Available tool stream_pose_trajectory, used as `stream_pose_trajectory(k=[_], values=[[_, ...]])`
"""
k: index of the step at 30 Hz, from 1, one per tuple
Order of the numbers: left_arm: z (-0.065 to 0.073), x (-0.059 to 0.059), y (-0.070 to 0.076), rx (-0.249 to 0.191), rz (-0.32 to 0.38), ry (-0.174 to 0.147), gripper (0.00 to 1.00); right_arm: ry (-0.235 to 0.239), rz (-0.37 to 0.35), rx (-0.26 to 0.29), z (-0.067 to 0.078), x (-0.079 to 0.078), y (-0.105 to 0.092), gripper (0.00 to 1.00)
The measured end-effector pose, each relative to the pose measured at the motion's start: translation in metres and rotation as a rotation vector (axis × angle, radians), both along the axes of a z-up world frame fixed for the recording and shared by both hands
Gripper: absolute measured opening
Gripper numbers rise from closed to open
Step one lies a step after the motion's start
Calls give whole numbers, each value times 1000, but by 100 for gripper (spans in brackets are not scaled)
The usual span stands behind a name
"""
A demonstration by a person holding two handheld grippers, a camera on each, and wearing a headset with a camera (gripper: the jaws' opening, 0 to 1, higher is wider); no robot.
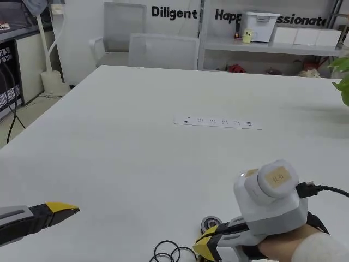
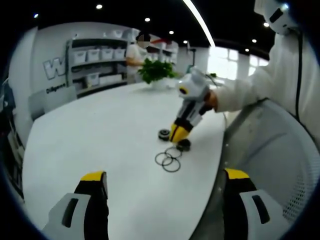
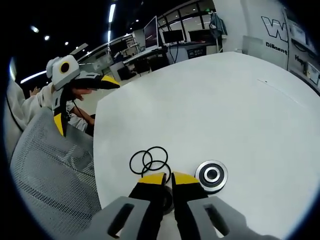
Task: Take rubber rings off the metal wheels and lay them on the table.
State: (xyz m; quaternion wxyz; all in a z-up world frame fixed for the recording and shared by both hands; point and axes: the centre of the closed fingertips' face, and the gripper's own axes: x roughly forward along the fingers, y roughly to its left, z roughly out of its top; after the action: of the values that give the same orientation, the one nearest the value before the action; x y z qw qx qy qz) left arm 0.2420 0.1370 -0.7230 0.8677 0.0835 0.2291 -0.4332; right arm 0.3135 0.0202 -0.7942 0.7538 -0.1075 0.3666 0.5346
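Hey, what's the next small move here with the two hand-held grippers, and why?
Probably bring the left hand-held gripper across to steady the dark wheel at the tips of the right hand-held gripper. The left one hangs open and well away, the right one's jaws are nearly together over that wheel, and three rubber rings already lie loose beside it.

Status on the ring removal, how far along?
Done: three rubber rings lie loose on the table. In hand: right gripper, jaws nearly together, sits at a dark wheel. Left gripper open, idle. Left: that wheel; the silver wheel looks bare.
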Motion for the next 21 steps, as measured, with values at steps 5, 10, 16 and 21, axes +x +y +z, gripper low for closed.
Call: stream_pose_trajectory(k=[5, 10, 16, 21], values=[[2, 1, -1, 1, -4, -2, 97, -11, -27, 28, 9, 8, -3, 5], [6, 4, -1, 7, -8, -10, 97, -29, -63, 53, 18, 17, -8, 7], [16, 12, -3, 12, -18, -33, 97, -47, -119, 89, 29, 30, -17, 9], [23, 20, -8, 16, -37, -49, 96, -48, -169, 110, 33, 41, -29, 9]])
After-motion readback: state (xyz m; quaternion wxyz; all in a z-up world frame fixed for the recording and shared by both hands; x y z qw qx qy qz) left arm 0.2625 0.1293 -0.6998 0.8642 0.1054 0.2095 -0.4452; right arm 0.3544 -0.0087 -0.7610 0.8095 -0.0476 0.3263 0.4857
